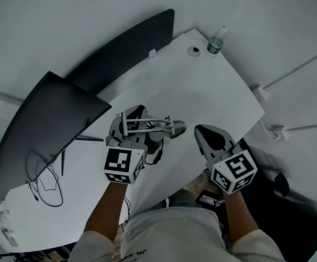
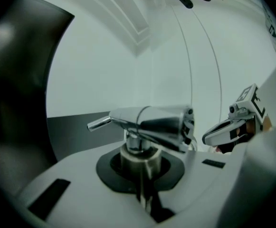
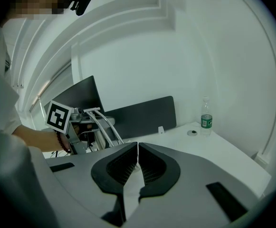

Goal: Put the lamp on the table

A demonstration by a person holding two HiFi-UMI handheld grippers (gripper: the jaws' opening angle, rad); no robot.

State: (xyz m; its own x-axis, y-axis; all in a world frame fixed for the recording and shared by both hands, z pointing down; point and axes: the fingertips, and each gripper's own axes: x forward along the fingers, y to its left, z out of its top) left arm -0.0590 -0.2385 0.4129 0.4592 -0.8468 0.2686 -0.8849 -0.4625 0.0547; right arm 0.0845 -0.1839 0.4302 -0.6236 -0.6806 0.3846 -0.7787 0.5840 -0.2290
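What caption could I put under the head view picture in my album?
Left tongs hold a silver lamp over the white table; right tongs are shut with nothing in them.

We are seeing a shiny silver chrome lamp [image 2: 152, 122] against a white table [image 1: 202, 86] and a white wall [image 3: 199, 56]. We are noting pale grey shells and black ribbed pads on the left gripper [image 2: 140, 161] and the right gripper [image 3: 138, 151], each carrying a white cube with black square markers. We are looking at a black monitor [image 1: 38, 130], a dark grey panel [image 1: 131, 42] and a clear bottle [image 3: 206, 119] with a green label.
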